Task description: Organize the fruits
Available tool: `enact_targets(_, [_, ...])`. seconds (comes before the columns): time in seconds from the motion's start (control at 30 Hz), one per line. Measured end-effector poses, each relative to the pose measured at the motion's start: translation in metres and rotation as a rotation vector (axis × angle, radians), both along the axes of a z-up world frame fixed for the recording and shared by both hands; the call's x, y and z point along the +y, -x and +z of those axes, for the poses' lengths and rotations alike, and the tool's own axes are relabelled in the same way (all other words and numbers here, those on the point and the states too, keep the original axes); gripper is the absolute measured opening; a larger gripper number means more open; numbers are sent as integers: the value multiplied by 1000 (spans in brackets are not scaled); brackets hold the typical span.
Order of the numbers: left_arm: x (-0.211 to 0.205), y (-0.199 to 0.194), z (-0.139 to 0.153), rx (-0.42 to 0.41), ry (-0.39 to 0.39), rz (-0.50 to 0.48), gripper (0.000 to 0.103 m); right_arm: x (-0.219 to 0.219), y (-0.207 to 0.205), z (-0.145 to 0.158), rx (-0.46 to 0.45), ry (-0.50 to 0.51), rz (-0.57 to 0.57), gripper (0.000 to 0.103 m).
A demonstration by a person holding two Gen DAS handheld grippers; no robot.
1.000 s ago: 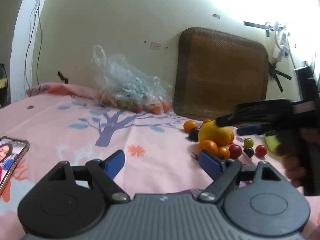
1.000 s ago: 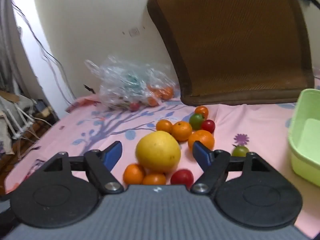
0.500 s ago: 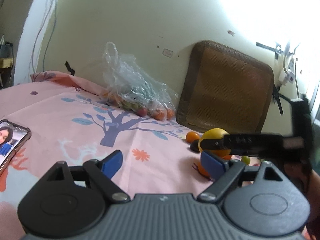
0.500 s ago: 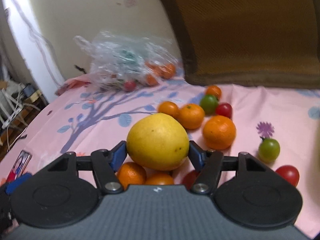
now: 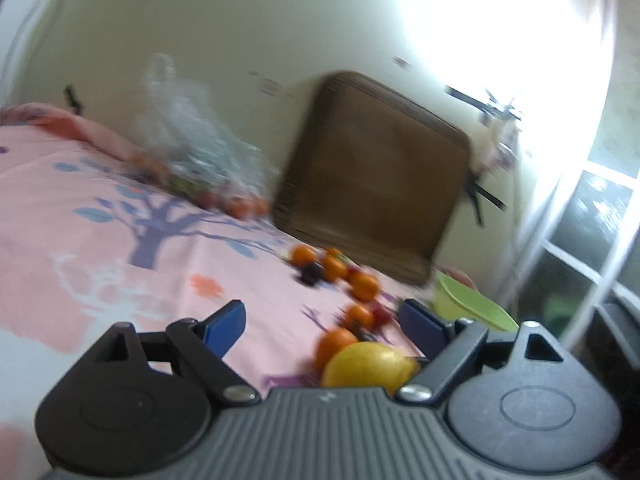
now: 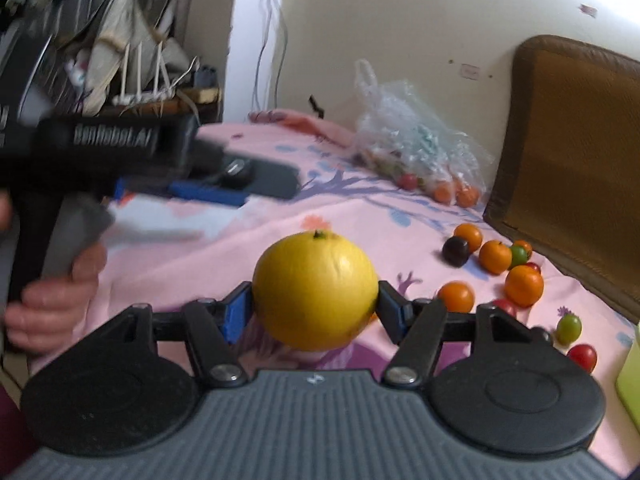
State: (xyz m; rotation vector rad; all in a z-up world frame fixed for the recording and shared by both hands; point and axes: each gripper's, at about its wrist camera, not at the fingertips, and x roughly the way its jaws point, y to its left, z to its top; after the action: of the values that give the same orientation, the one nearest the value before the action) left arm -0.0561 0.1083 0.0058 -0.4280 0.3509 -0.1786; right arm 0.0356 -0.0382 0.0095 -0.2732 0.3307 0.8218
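Observation:
A large yellow grapefruit [image 6: 316, 290] hangs above the pink sheet, with my right gripper [image 6: 316, 305] shut on it, a blue pad pressing each side. Small oranges [image 6: 523, 285], tomatoes [image 6: 582, 356] and a dark plum [image 6: 456, 251] lie scattered to its right. My left gripper [image 6: 248, 190] hovers at the left, held by a person's hand [image 6: 52, 300]. In the blurred left wrist view the left gripper [image 5: 324, 326] stands open with nothing between its fingers. The grapefruit [image 5: 368, 366] shows low there, close to the right finger.
A clear plastic bag [image 6: 416, 148] with more fruit lies by the wall. A brown cushion [image 6: 580, 160] leans at the back right. A green basin [image 5: 468, 308] stands past the scattered fruit, its edge [image 6: 630, 376] at my far right. Clutter stands beyond the bed at left.
My right gripper shut on the grapefruit, carried it off the fruit pile and rolled. The left wrist view swung right; the phone has left it and the green basin has come in.

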Motion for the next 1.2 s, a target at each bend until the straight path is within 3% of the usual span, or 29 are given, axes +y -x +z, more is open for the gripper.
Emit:
enact_targets(0.03, [-4,3,0,4,-5,-21,87,15,5,-1,-9,27,-6,67])
enact_targets(0.07, [-10,4,-2,20,-9,-48,87,-5,12,-2,-6,26,-16,68])
enact_targets(0.13, [-18,5,-7,58,-20,-79,86,-6,20,-13,-32,31,-37,68])
enact_targets(0.3, [-41,2,-14,151,-77,-126,69,-28,25,-14,-52,24,-48,68])
enact_targets(0.37, [-42,0,-17,179,-54,-144,63,-36,19,-15,-55,22,-39,68])
enact_targets(0.47, [-44,-6,-16,192,-23,-144,63,-54,18,-16,-58,22,-30,68])
enact_targets(0.63, [-77,-25,10,147,-101,-191,63,-78,26,-19,-44,-58,-73,67])
enact_targets(0.77, [-122,-69,31,103,-148,-293,63,-116,30,-13,-112,-130,-178,67])
enact_targets(0.93, [-204,-130,50,45,-233,-431,64,-184,13,-3,-164,-185,-396,67])
enact_targets(1.07, [-263,-178,53,66,-256,-499,65,-247,-2,-2,-200,-211,-593,67])
enact_targets(1.2, [-298,-208,43,123,-271,-505,66,-286,-25,-6,-175,-218,-718,67])
